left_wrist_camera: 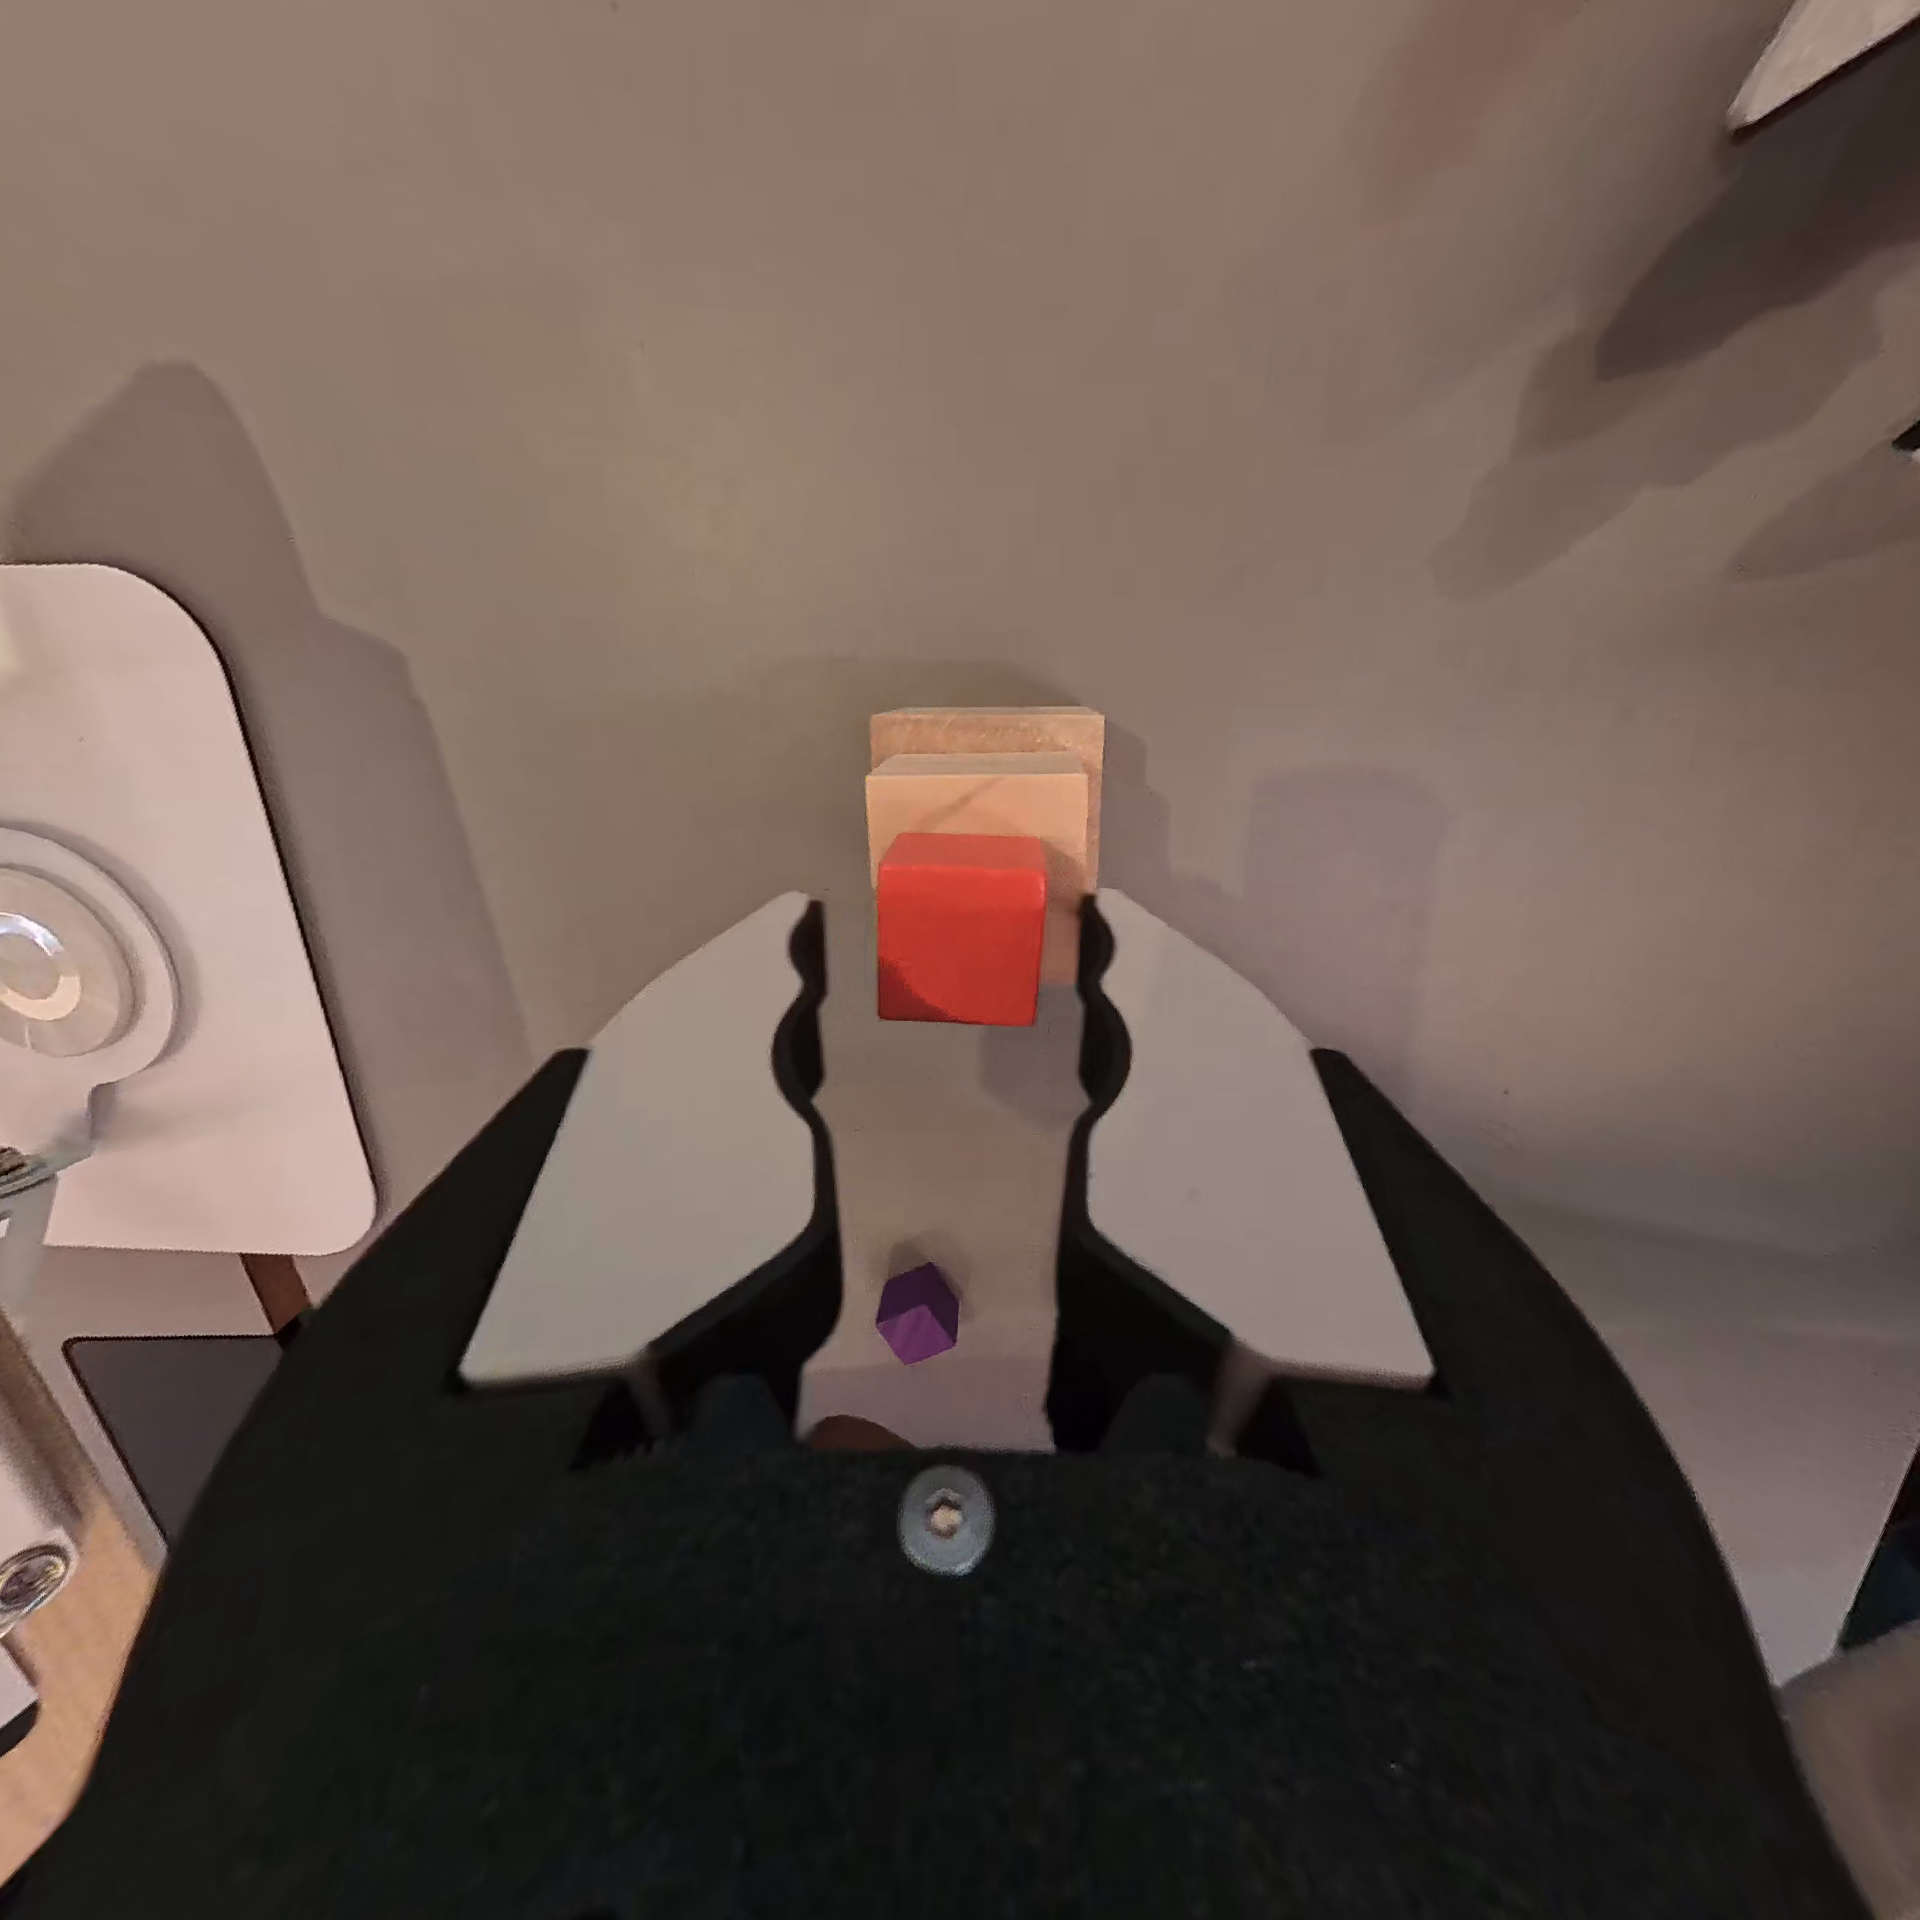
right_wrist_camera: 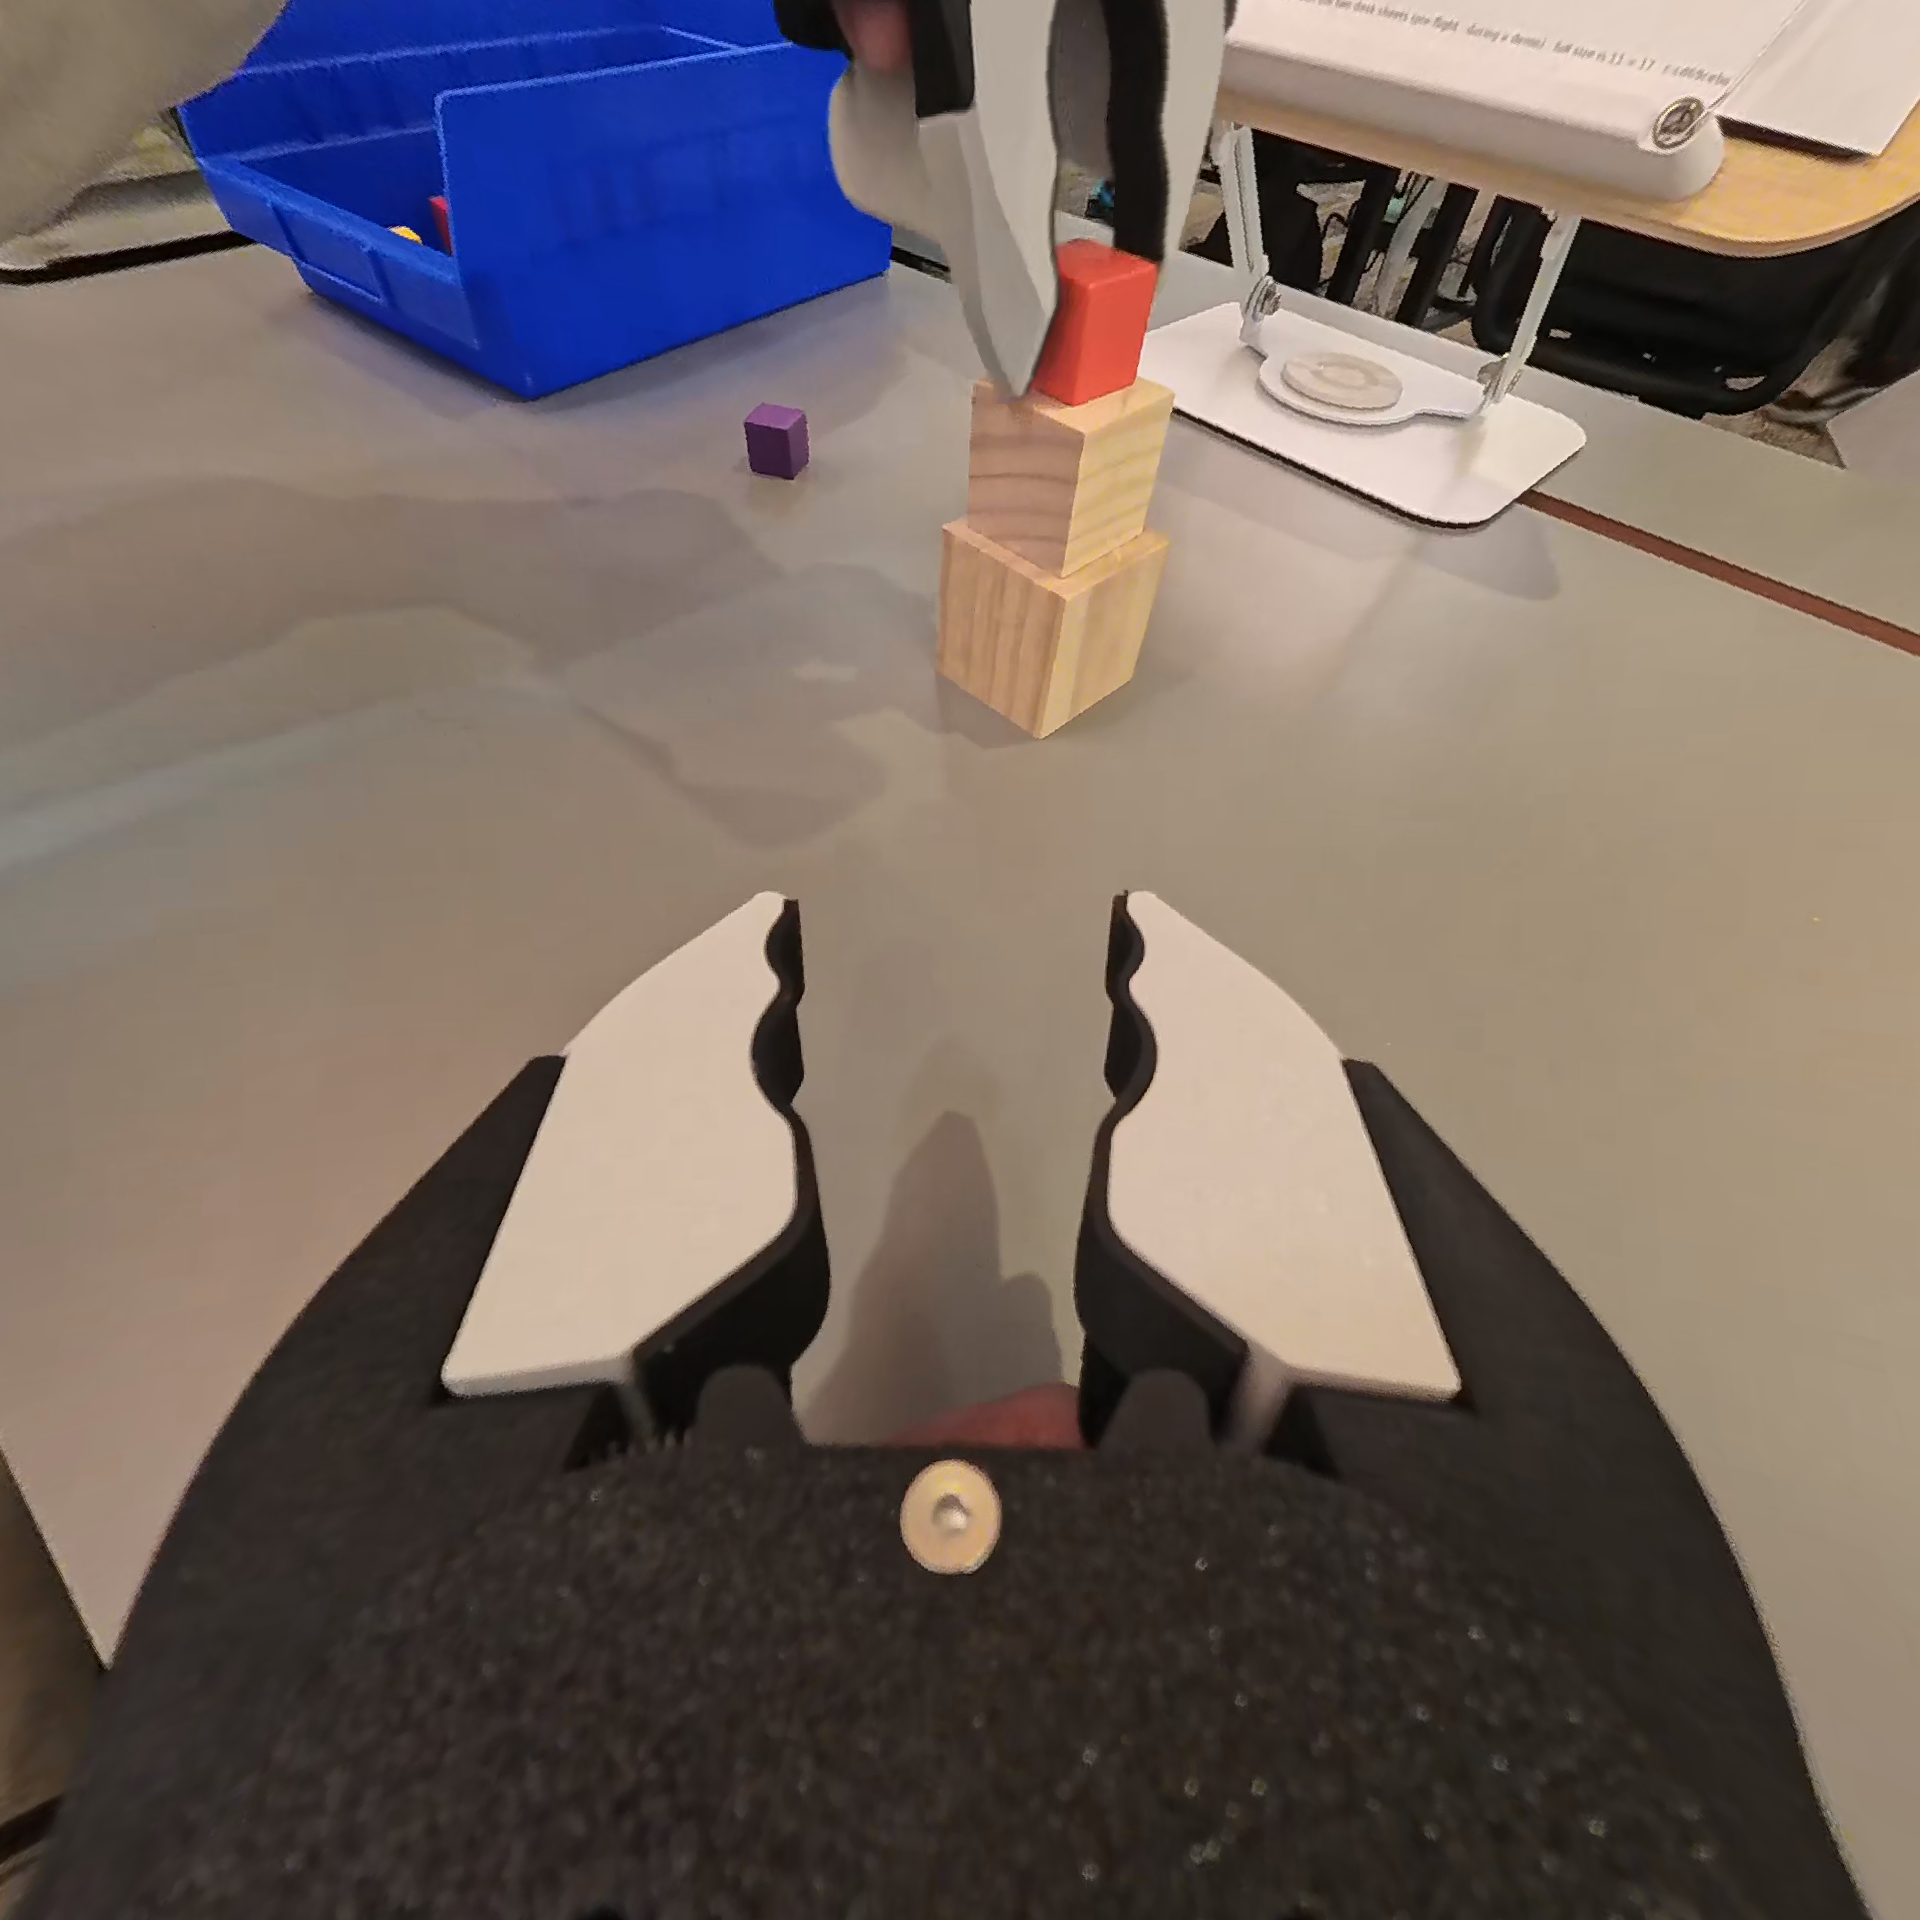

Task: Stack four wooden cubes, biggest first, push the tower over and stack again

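A tower stands on the grey table [right_wrist_camera: 1455,831]: a big plain wooden cube [right_wrist_camera: 1039,634] at the bottom, a smaller plain cube [right_wrist_camera: 1060,468] on it, and a red cube [right_wrist_camera: 1096,322] on top. My left gripper [right_wrist_camera: 1081,312] points down over the tower, open, its fingers on either side of the red cube [left_wrist_camera: 961,925] with small gaps. In the left wrist view the plain cubes [left_wrist_camera: 977,800] show behind the red one. A small purple cube [right_wrist_camera: 776,440] lies alone left of the tower, also in the left wrist view [left_wrist_camera: 914,1314]. My right gripper [right_wrist_camera: 956,904] is open and empty, well in front of the tower.
A blue bin [right_wrist_camera: 540,208] with a few small pieces stands at the back left. A white stand [right_wrist_camera: 1382,436] with a flat base sits to the right behind the tower, also in the left wrist view [left_wrist_camera: 187,935]. A board with papers [right_wrist_camera: 1455,62] lies beyond.
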The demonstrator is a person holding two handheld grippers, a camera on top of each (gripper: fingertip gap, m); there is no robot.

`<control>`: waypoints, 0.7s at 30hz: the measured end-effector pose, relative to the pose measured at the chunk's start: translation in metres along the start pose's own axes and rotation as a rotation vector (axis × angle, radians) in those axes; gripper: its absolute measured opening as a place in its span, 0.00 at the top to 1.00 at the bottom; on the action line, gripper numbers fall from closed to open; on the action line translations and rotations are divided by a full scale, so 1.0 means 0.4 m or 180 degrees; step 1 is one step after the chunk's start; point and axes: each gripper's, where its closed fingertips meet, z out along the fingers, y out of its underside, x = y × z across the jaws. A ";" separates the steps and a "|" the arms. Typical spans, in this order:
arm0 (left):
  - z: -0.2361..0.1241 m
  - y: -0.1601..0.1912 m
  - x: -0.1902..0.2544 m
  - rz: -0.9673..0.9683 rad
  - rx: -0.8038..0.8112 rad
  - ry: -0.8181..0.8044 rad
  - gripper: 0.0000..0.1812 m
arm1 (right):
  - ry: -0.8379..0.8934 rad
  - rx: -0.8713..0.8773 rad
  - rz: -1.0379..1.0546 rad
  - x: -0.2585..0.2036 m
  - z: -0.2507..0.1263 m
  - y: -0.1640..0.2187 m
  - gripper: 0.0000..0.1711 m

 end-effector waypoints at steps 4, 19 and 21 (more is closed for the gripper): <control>-0.013 -0.013 0.011 -0.0077 0.0160 0.0043 0.67 | -0.0007 0.0002 -0.0006 -0.001 -0.001 -0.002 0.67; -0.197 0.119 0.255 -0.1704 0.2636 -0.2572 0.59 | 0.0056 0.0066 0.0026 0.016 -0.019 -0.015 0.67; -0.188 0.171 0.315 -0.2002 0.2666 -0.2941 0.57 | 0.0062 0.0063 -0.0004 0.015 -0.016 -0.019 0.67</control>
